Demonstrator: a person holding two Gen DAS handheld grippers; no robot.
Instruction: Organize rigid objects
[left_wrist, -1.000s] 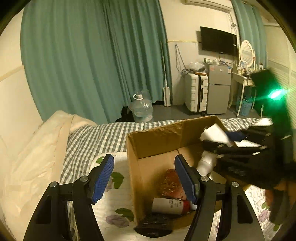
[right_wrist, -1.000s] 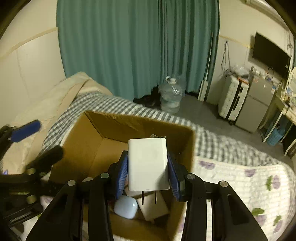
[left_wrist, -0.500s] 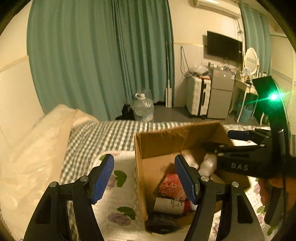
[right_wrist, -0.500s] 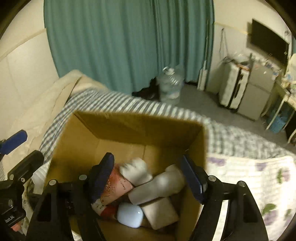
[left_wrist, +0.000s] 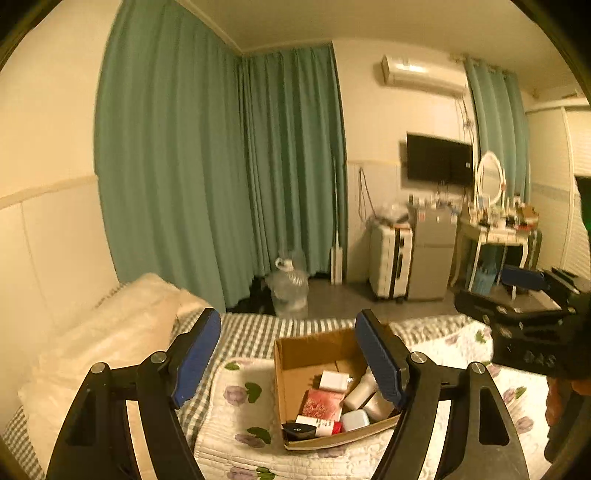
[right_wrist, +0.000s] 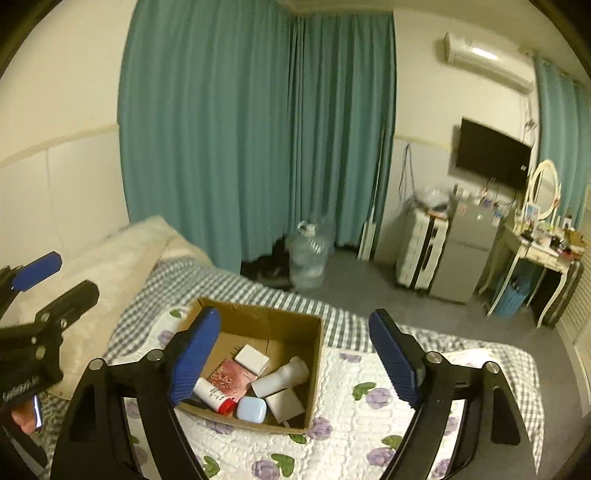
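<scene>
An open cardboard box (right_wrist: 317, 354) sits on the bed and shows in the left wrist view too (left_wrist: 286, 369). In it lie a white charger block (right_wrist: 252, 359), a pink packet (right_wrist: 232, 380), a white bottle (right_wrist: 282, 376), a red-capped tube (right_wrist: 215, 397), a pale blue case (right_wrist: 251, 409) and a small box. My right gripper (right_wrist: 295, 360) is open and empty, raised above the box. My left gripper (left_wrist: 290, 360) is open and empty, raised above the box's left side. Each gripper shows at the edge of the other's view.
The bed has a floral quilt (right_wrist: 354, 435), a checked sheet (right_wrist: 177, 280) and a cream pillow (left_wrist: 103, 343) at the left. Beyond the bed stand a water jug (right_wrist: 308, 254), a white suitcase (right_wrist: 419, 254), a small fridge (right_wrist: 465, 254) and a dressing table (right_wrist: 535, 254).
My right gripper let go of the white charger block, which now lies in the box. Both grippers rose up and back from the box.
</scene>
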